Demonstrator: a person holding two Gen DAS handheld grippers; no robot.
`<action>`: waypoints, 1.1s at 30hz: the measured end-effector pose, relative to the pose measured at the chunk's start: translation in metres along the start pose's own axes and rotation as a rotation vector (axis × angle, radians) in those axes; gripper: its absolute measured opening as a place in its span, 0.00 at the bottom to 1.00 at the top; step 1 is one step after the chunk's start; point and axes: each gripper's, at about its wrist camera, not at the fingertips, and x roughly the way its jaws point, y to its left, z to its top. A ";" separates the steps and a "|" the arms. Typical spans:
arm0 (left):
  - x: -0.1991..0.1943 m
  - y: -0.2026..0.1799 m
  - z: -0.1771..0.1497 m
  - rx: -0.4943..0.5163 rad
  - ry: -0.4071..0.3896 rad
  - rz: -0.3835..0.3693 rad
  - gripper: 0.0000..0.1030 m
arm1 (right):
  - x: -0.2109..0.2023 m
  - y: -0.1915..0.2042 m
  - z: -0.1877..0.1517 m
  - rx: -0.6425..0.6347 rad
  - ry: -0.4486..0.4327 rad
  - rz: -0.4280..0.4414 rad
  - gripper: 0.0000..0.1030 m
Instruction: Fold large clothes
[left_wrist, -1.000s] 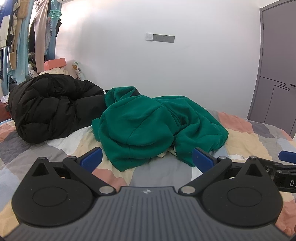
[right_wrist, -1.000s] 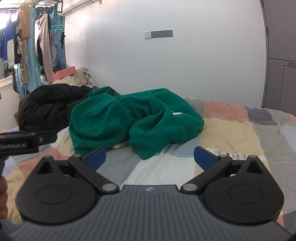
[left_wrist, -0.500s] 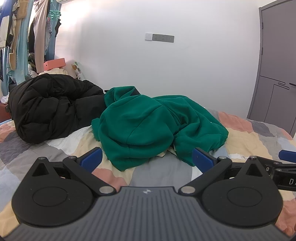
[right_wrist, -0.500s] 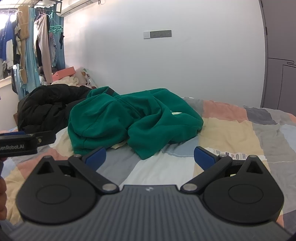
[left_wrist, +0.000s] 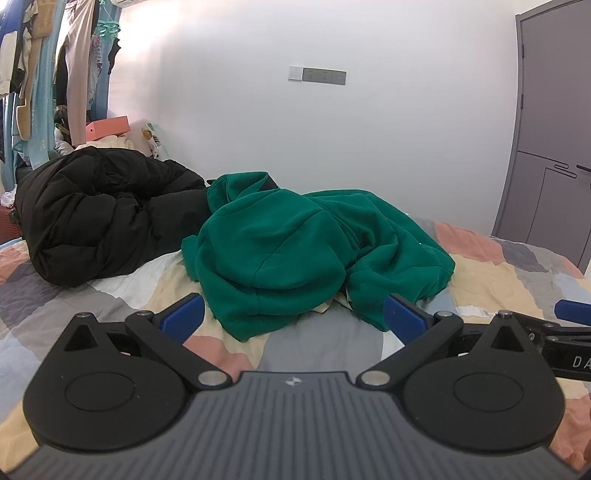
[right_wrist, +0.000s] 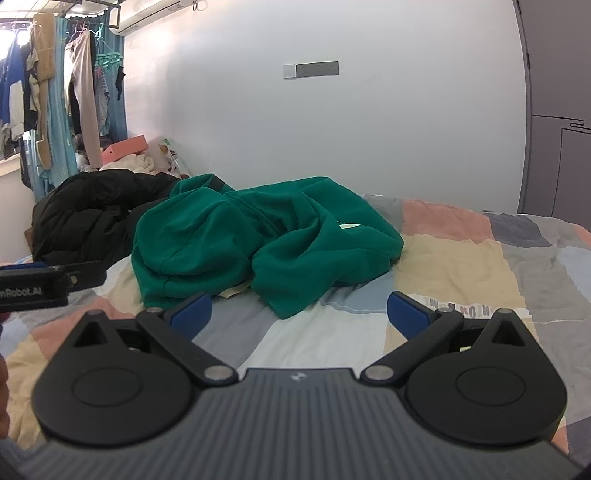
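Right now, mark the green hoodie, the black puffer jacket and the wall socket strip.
green hoodie (left_wrist: 280, 254), left wrist view, on the rounded hood at its front.
black puffer jacket (left_wrist: 96, 214), left wrist view, on the middle of the bundled quilting.
wall socket strip (left_wrist: 317, 75), left wrist view, on the grey plate's centre.

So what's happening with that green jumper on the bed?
Someone holds a gripper in each hand and is about to fold clothes. The left gripper and right gripper are both open and empty, pointing at the green jumper. It lies crumpled in a heap on the patchwork bed, beside a bundled black coat. Nothing has been grabbed or folded yet.
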 end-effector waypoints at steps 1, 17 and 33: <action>0.000 0.000 0.000 0.000 0.000 0.000 1.00 | 0.001 0.000 0.000 0.000 0.002 0.000 1.00; -0.003 0.007 0.003 -0.015 -0.028 -0.018 1.00 | 0.008 0.006 -0.005 -0.046 -0.011 -0.055 1.00; 0.014 0.018 0.014 -0.068 -0.027 -0.094 1.00 | 0.007 -0.007 -0.003 0.079 -0.020 0.008 1.00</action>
